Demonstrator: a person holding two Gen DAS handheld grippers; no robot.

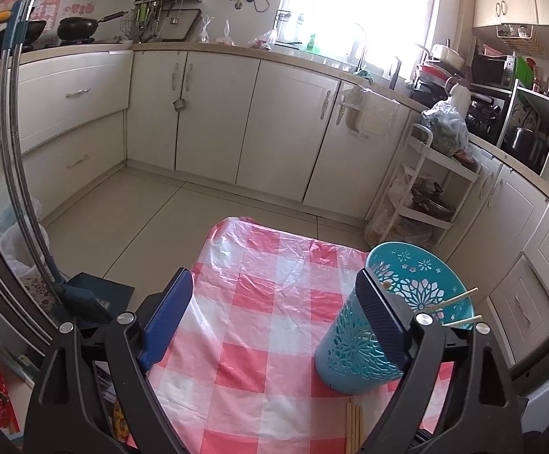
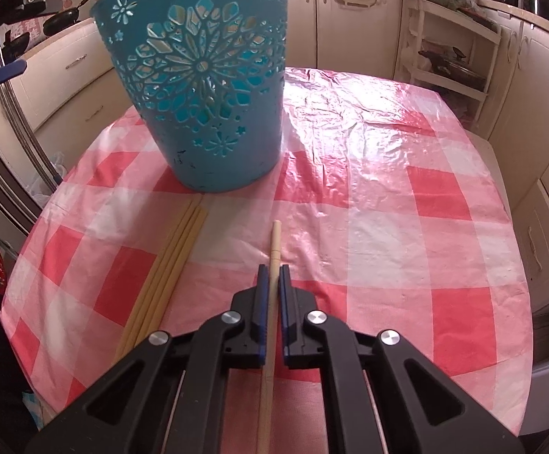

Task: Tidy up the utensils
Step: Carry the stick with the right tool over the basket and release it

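Observation:
A teal cut-out utensil holder [image 2: 206, 87] stands upright on the red-and-white checked tablecloth [image 2: 388, 196]. In the left wrist view the holder [image 1: 357, 352] sits at the right, with chopstick tips [image 1: 460, 297] poking out of its rim. My left gripper [image 1: 274, 314] is open, nothing between its pads; its right finger [image 1: 382, 321] is in front of the holder. My right gripper [image 2: 273, 276] is shut on a single pale chopstick [image 2: 275, 242], which points toward the holder. A bundle of several chopsticks [image 2: 168, 265] lies on the cloth to its left, also seen as chopstick ends [image 1: 354, 427].
Cream kitchen cabinets [image 1: 214, 113] run along the far wall and the right side. A white tiered rack [image 1: 422, 196] with pots stands beyond the table's far right corner. A broom and dustpan [image 1: 85, 295] lean at the left. The table edge [image 2: 509, 227] curves at right.

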